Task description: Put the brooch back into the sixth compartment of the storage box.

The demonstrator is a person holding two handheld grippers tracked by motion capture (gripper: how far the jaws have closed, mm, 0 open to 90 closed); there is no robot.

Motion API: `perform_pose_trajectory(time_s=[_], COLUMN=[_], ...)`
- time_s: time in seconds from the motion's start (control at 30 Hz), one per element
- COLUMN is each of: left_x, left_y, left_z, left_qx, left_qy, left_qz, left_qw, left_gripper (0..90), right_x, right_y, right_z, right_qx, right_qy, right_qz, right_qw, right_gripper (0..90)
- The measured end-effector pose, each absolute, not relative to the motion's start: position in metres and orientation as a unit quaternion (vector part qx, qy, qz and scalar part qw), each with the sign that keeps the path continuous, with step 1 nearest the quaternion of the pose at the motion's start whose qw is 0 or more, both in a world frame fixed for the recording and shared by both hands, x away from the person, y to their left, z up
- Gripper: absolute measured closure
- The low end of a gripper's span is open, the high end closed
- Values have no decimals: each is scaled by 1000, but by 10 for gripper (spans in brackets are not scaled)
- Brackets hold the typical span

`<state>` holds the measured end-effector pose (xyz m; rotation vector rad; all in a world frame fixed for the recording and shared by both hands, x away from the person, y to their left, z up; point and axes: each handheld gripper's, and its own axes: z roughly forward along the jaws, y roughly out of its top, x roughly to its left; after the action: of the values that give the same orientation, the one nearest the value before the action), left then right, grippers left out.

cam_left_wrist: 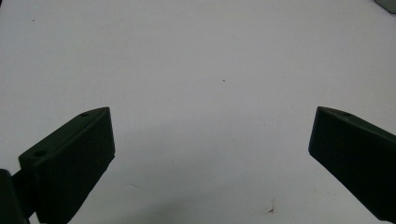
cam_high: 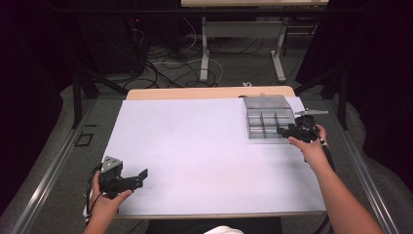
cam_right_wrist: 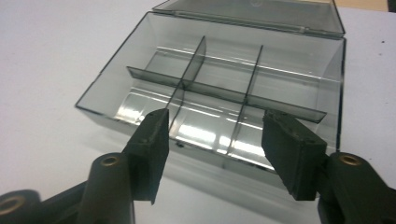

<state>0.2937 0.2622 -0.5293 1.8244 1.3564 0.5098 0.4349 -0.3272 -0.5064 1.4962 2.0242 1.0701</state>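
A person sits at a desk (cam_high: 204, 161) covered by a white sheet, holding a black two-jaw tool in each hand. Only the forearms and hands enter the high view from the bottom edge.

The landmark is a clear smoky-grey plastic compartment box (cam_high: 267, 121) standing near the desk's far right corner. Its hinged lid (cam_right_wrist: 252, 11) lies open behind it; the lid's far edge is cut off at the top of the right gripper view. Thin dividers split the box into six compartments, two rows of three. Glare on the glossy floor makes it hard to tell whether anything small lies inside.

The right tool (cam_high: 284, 131) is just beside the box's near right corner. In the right gripper view the right tool (cam_right_wrist: 215, 144) has its jaws spread apart with nothing between them, poised at the box's near wall; whether they touch the wall cannot be told.

The left tool (cam_high: 141, 176) is well apart from the box, by the desk's near left corner, resting low over the white sheet. In the left gripper view the left tool (cam_left_wrist: 212, 140) has its jaws released wide, bare white sheet between them. A sliver of the box shows at that view's top right corner, mostly cut off.
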Motion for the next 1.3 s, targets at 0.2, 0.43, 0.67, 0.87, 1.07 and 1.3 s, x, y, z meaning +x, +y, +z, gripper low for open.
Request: perform_pose_trajectory(time_s=[0.2,0.43,0.67,0.87,1.07,1.3], left_x=[294,294,294,294,294,294], left_y=[262,262,262,262,262,261], left_z=[-529,-529,-529,-530,-529,-530], left_qx=[719,721,720,722,722,721], left_qy=[535,535,535,534,534,534], left_qz=[201,200,201,200,200,201], left_qw=[395,393,394,392,392,394], left_gripper=[4,4,4,4,4,4], right_x=[423,408,388,369,355,338], right_y=[-319,-309,-303,-301,-302,-308], right_z=[-499,-496,-496,-498,-501,-510], right_qx=[520,506,497,491,481,489], right_qy=[737,745,748,751,760,754], right_qz=[385,391,396,401,392,398], right_qw=[196,187,188,186,193,183], right_gripper=[313,205,152,116,25,1])
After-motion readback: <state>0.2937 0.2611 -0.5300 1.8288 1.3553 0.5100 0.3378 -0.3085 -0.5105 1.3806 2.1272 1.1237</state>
